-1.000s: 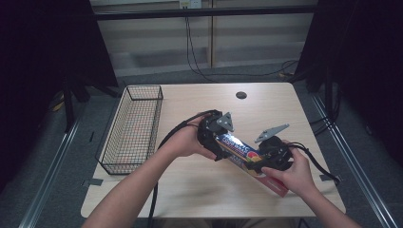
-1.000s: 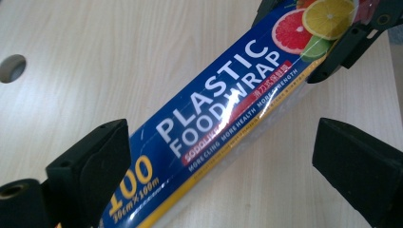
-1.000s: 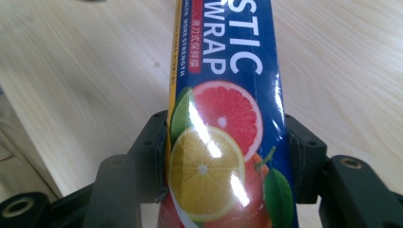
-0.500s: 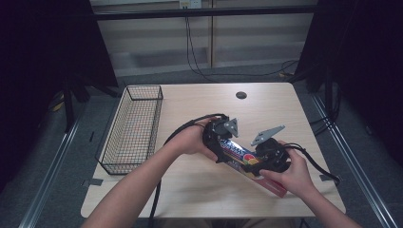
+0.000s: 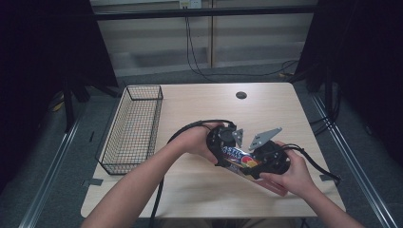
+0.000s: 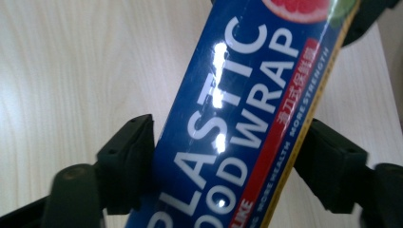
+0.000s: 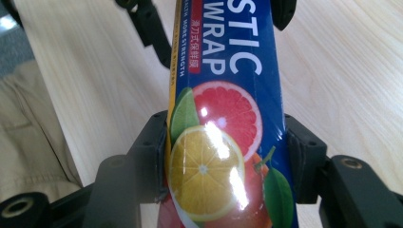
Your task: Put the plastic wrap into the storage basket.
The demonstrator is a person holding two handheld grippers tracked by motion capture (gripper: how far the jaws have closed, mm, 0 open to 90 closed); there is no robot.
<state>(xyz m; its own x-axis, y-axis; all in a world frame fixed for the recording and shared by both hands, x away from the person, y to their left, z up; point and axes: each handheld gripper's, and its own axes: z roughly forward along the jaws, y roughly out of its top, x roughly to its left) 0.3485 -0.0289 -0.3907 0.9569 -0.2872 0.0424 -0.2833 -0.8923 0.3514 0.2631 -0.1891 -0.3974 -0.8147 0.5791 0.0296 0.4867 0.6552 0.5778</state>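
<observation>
**Plastic wrap box mid-handover between two grippers**

Plastic wrap box (image 5: pixel 239 159) sits just above the table (image 5: pixel 199 104) near its front centre, bridged between both grippers. Right gripper (image 7: pixel 225 156) is clamped on the fruit-picture end, pads pressed to both long sides. Left gripper (image 6: pixel 228 166) has just been closing w/ the box between its jaws; one pad touches the box's edge, the other looks a hair off the yellow edge, so grip isn't firm yet imo.

Step in hand: prob. a pass from right to left, or a two-handed carry. Wire basket (image 5: pixel 133 128) stands at table's left, well apart. Next move needs the left jaws to finish closing square on the box sides before the right lets go, else the long box could pivot & slip.

Materials: box is long, narrow, rectangular cardboard w/ glossy blue print, bright glare spots on it, so likely slick. Pads are matte black & blocky. Table is pale wood grain, smooth. Basket is thin black mesh.
</observation>
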